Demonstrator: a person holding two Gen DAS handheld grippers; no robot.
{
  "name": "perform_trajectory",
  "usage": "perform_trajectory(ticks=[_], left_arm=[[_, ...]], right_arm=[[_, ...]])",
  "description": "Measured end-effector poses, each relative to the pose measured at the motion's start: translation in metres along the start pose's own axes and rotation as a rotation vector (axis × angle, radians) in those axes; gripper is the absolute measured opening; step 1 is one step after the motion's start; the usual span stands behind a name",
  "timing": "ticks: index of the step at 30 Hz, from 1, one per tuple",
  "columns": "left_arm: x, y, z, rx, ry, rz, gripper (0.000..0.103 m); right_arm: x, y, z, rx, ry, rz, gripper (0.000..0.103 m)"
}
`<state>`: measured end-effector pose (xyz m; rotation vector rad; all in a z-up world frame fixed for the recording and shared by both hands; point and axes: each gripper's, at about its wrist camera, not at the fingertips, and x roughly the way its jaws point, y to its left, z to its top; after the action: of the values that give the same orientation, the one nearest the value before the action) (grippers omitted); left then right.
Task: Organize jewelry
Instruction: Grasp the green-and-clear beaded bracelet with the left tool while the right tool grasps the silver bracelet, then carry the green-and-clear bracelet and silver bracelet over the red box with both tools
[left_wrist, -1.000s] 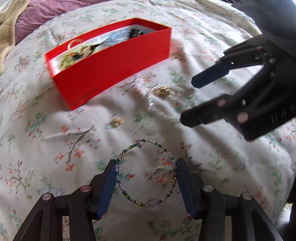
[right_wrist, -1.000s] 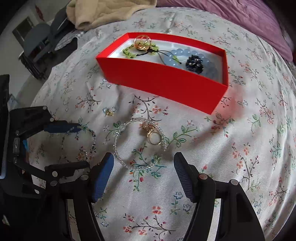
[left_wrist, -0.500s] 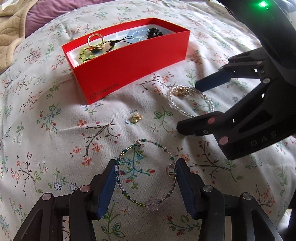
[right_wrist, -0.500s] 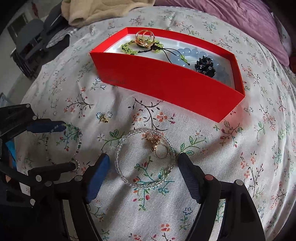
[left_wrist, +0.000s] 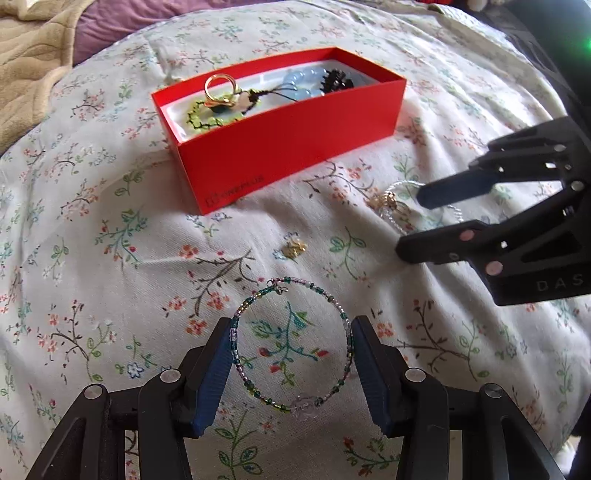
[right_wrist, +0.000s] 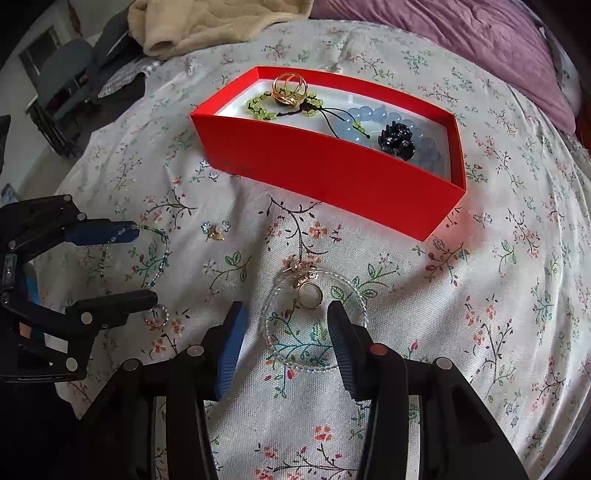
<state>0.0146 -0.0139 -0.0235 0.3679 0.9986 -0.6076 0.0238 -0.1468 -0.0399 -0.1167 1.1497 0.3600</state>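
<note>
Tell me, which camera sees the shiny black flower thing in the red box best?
The right wrist view: the black flower ornament shows whole, lying on the blue beads inside the red box. In the left wrist view, the box's front wall hides its lower part.

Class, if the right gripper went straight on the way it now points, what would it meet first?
Probably the gold ring inside the clear bead bracelet, just ahead of the right gripper; beyond lies the red box. Depth is unclear.

The right gripper (right_wrist: 284, 325) narrowed its jaws and slid forward; the clear bead bracelet (right_wrist: 314, 325), earlier ahead of the jaws, lay between them.
</note>
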Motion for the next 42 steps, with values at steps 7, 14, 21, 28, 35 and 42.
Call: perform_trajectory(ticks=[7,14,21,28,35,42], left_arm=[[-0.001,-0.003,0.003,-0.001,-0.004,0.0,0.054],[0.001,-0.01,0.004,0.012,0.0,-0.004,0.054],[0.005,-0.01,0.003,0.015,0.006,-0.005,0.054],[-0.001,-0.006,0.003,0.0,-0.011,-0.002,0.054],[-0.005,-0.003,0.006,-0.009,-0.025,0.003,0.054],[-0.012,0.003,0.018,-0.036,-0.058,0.009,0.054]], right_arm=[[-0.01,-0.006,-0.005,0.001,-0.023,-0.008,0.06],[0.0,-0.018,-0.009,0.012,-0.013,-0.038,0.082],[0.011,-0.012,-0.011,-0.024,-0.013,-0.068,0.068],[0.007,-0.003,-0.01,-0.054,-0.022,-0.065,0.055],[-0.003,0.002,-0.009,-0.076,-0.049,-0.073,0.055],[-0.024,0.001,-0.002,-0.066,-0.098,-0.062,0.055]])
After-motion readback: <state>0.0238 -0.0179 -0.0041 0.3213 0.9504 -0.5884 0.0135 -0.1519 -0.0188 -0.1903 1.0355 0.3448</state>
